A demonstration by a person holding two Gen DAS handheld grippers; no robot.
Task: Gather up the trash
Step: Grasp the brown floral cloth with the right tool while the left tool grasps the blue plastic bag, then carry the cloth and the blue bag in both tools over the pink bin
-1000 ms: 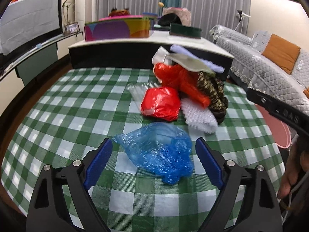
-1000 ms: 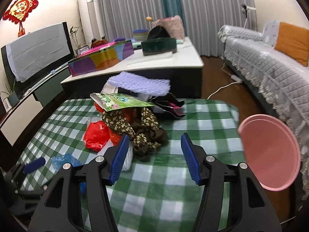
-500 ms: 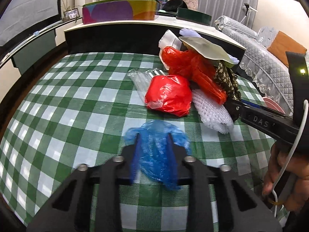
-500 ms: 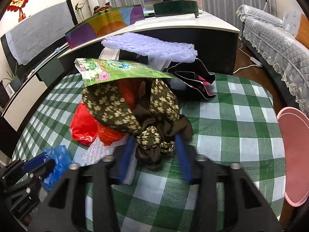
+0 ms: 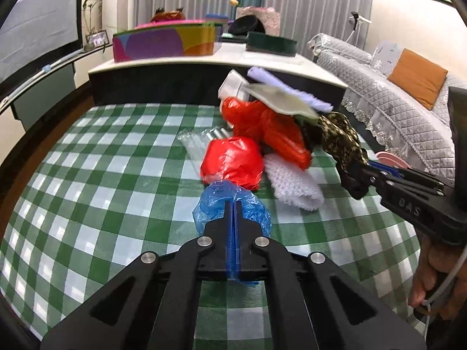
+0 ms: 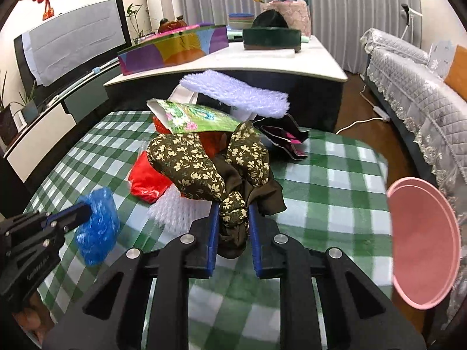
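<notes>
A heap of trash lies on the green checked table point(image 5: 96, 175). My left gripper point(image 5: 233, 204) is shut on a crumpled blue plastic bag point(image 5: 248, 207); it also shows in the right wrist view point(image 6: 99, 227). My right gripper point(image 6: 233, 213) is shut on a brown floral cloth point(image 6: 189, 163), gripping its knotted end; the cloth also shows in the left wrist view point(image 5: 338, 137). Red plastic bags point(image 5: 233, 163), white bubble wrap point(image 5: 294, 183), a green printed packet point(image 6: 198, 116) and a white foam sheet point(image 6: 236, 93) lie in the heap.
A pink basin point(image 6: 420, 242) stands off the table's right edge. A black-and-pink wrapper point(image 6: 286, 134) lies behind the heap. A white-topped counter point(image 6: 262, 61) with boxes stands behind the table. A grey sofa point(image 5: 394, 87) is on the right.
Both grippers have closed: the left on the blue bag, the right on the floral cloth. Both have pushed forward to the heap and now hold their items a little raised.
</notes>
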